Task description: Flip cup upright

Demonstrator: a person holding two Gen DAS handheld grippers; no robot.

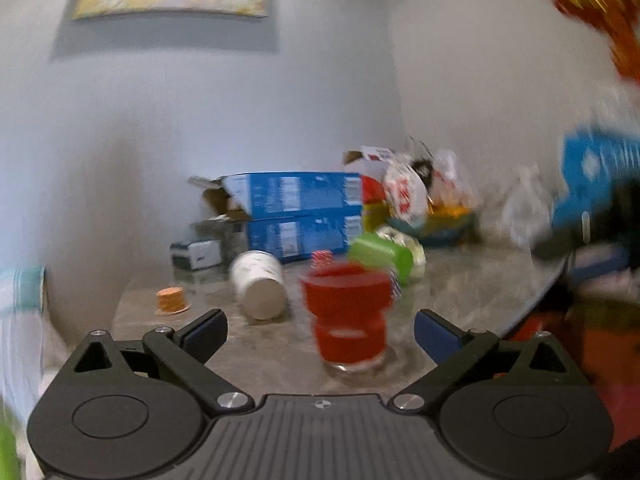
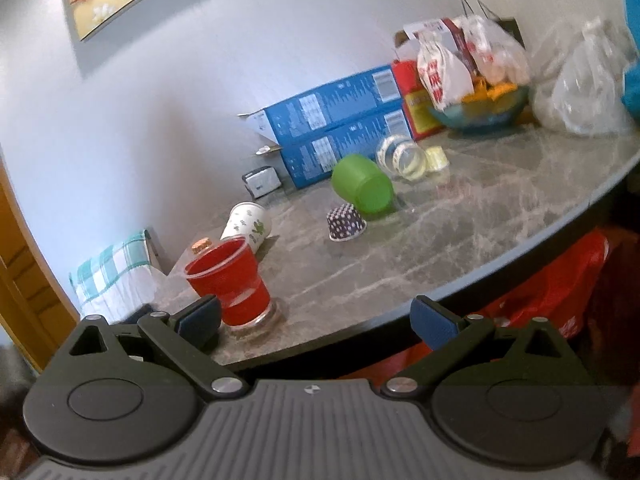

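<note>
Red cup stood upright on the marble table, mouth up, planted near the table's front edge; its clear base touched the surface, and nothing gripped it; the left-wrist view was smeared with blur, yet the same red cup showed ahead of the left gripper, between the lines of its two fingers but beyond the tips; that gripper's fingers were spread wide apart and held nothing; the right gripper was likewise spread wide and empty, hanging off the table's edge, its left blue pad just beside the cup's lower wall in the picture, though whether pad and cup touched could not be told.

Back on the table, a white paper cup lay on its side just behind the red one; a green cup lay tipped over too, mouth toward the cameras; a small dotted cupcake liner sat mouth-down just in front of it; a clear glass jar lay on its side behind the green cup; two blue boxes were stacked against the wall; a bowl of snacks and plastic bags crowded the far right; an orange cupcake liner sat at the table's left end; a checked cloth hung beside it.
</note>
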